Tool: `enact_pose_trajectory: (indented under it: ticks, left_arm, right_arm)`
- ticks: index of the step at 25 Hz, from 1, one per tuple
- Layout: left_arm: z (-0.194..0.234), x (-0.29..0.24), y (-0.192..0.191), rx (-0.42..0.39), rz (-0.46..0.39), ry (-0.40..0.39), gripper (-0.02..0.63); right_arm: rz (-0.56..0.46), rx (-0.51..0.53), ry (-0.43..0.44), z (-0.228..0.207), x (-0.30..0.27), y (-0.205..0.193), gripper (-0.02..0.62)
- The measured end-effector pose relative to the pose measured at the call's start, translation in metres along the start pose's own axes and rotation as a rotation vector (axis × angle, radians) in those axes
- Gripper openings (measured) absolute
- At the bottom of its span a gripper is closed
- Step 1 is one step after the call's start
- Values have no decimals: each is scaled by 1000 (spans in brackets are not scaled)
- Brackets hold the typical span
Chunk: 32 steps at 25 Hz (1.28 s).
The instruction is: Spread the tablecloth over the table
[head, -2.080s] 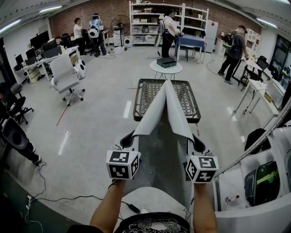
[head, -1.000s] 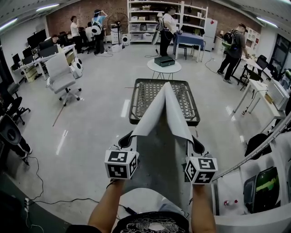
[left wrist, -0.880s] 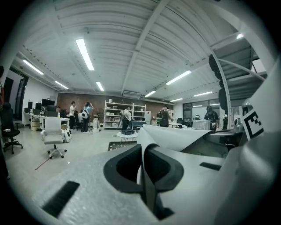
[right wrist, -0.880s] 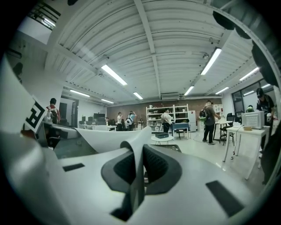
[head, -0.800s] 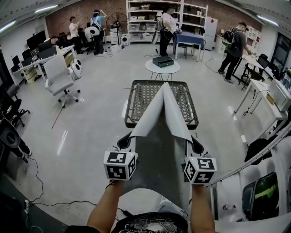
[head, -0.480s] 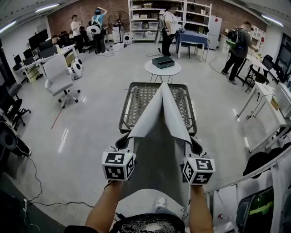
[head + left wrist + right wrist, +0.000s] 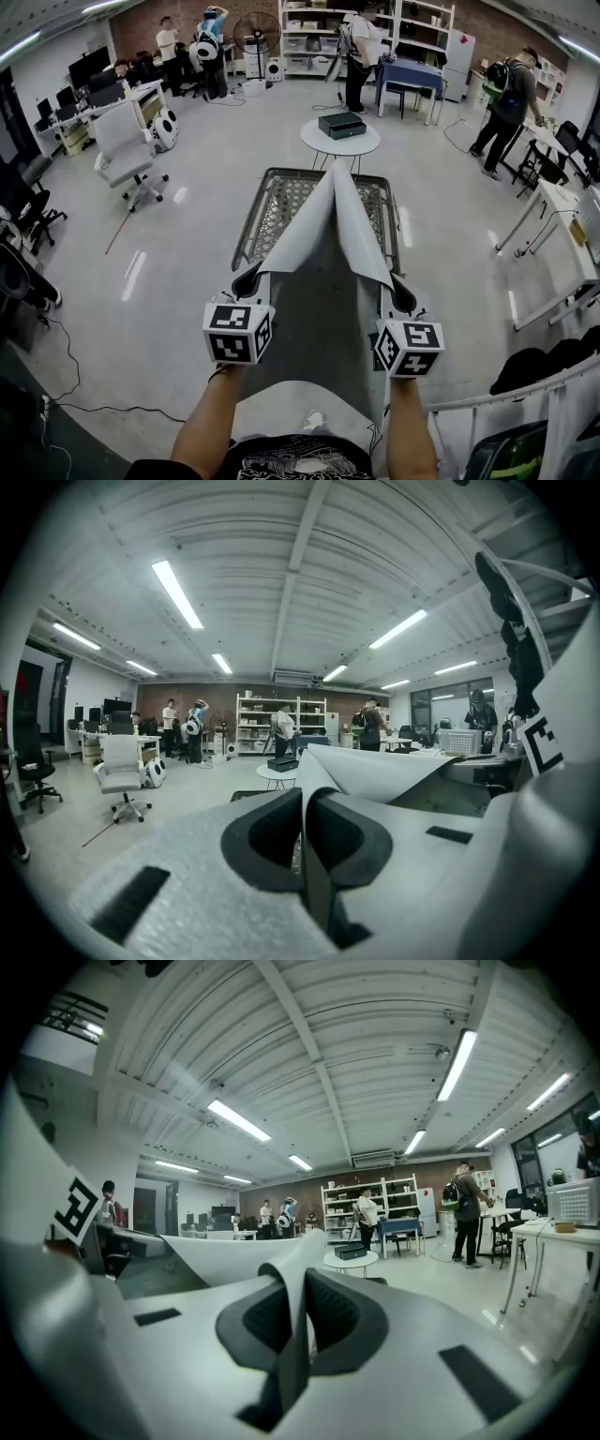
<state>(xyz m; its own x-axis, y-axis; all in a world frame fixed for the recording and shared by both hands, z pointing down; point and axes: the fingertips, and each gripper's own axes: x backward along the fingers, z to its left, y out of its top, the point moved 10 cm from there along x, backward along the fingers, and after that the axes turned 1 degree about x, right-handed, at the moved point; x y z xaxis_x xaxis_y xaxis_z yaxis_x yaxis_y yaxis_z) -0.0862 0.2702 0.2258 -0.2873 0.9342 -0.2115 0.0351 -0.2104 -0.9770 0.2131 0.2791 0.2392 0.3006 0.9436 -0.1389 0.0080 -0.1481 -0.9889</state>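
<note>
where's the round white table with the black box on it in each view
Head view: round table at top centre, beyond the mesh table.
Left gripper view: small, just left of centre.
Right gripper view: small, just right of centre.
Shared landmark: white shelves behind it.

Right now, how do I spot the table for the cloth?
Start at the shelves at the back, then come nearer to the round white table. Just before it stands a long table; its dark mesh top sets it apart.
</note>
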Motion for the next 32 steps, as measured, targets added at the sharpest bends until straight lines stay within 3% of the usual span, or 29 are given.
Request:
enact_pose_trajectory:
  ticks: [16,32]
  left_arm:
    - [24,-84,23,8,-49,65,9]
    - [104,-229,49,28,-17,2,9]
  right_arm:
    - [-30,29,53,-40,-96,21,6]
    - [33,51,-21,-55,-248,43,6]
